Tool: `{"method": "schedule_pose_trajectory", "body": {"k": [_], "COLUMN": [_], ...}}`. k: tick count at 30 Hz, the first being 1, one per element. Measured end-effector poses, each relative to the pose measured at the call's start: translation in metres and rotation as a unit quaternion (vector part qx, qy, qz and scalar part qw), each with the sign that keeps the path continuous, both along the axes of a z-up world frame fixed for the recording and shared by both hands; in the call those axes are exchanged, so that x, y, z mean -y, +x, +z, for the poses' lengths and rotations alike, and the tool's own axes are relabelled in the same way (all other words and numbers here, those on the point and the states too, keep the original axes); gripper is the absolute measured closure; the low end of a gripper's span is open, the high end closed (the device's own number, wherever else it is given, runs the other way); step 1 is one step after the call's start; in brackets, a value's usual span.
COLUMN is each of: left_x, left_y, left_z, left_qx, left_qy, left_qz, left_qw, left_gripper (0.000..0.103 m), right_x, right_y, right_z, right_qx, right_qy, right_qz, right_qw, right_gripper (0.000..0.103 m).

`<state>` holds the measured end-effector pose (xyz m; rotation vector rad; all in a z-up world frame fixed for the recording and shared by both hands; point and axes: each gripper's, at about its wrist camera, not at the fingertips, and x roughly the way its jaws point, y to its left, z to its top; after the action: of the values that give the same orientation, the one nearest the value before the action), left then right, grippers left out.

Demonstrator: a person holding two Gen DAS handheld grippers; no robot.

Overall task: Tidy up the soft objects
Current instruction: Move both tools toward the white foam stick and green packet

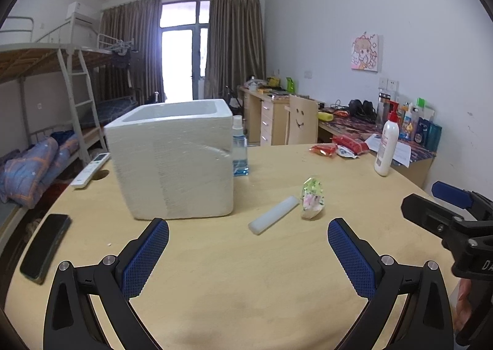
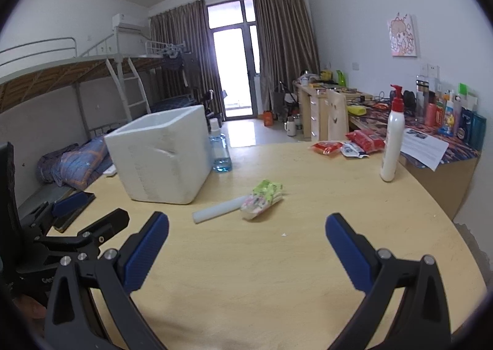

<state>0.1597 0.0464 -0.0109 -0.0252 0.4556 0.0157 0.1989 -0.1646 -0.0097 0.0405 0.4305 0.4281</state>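
Note:
A white foam box [image 1: 172, 159] [image 2: 161, 154] stands open-topped on the round wooden table [image 1: 246, 273] [image 2: 262, 273]. To its right lie a white foam stick [image 1: 273, 215] [image 2: 219, 210] and a floral soft packet [image 1: 312, 198] [image 2: 262, 199], touching end to end. My left gripper [image 1: 248, 253] hovers open above the near table, short of the stick, with nothing between its fingers. My right gripper [image 2: 246, 250] is likewise open and empty, a little nearer than the packet. Each gripper shows at the edge of the other's view.
A blue liquid bottle [image 1: 239, 146] [image 2: 219, 146] stands behind the box. A white pump bottle [image 1: 386, 143] [image 2: 393, 140] and red snack packets [image 1: 339, 145] [image 2: 348, 143] sit far right. A phone [image 1: 44, 246] and a remote [image 1: 90, 169] lie at the left edge. Desks and bunk beds stand beyond.

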Motion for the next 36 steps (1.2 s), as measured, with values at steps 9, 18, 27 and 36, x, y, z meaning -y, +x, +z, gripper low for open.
{"method": "schedule_pose_trajectory", "body": {"k": [9,18,27,36], "left_x": [0.002,-0.005,-0.004,-0.003], "left_y": [0.046,0.088,0.122,0.142], "left_z": [-0.007,-0.018,-0.045,-0.064], "left_qx": [-0.042,-0.091,-0.143,-0.177], "left_qy": [0.018,0.022,0.04,0.052], "left_qz": [-0.036,-0.074,-0.107,-0.133], "left_qw": [0.9983,0.9929,0.9832,0.9737], "left_gripper": [0.0,0.0,0.005,0.021], "right_x": [-0.004,-0.016,-0.03,-0.038], "right_y": [0.037,0.07,0.1,0.122], "right_z": [0.001,-0.007,-0.017,-0.031], "right_qx": [-0.037,-0.077,-0.119,-0.152], "right_qy": [-0.022,-0.038,-0.055,-0.062], "right_qz": [-0.021,-0.024,-0.009,-0.001], "right_qw": [0.999,0.996,0.991,0.986], "right_gripper": [0.0,0.0,0.0,0.018]}}
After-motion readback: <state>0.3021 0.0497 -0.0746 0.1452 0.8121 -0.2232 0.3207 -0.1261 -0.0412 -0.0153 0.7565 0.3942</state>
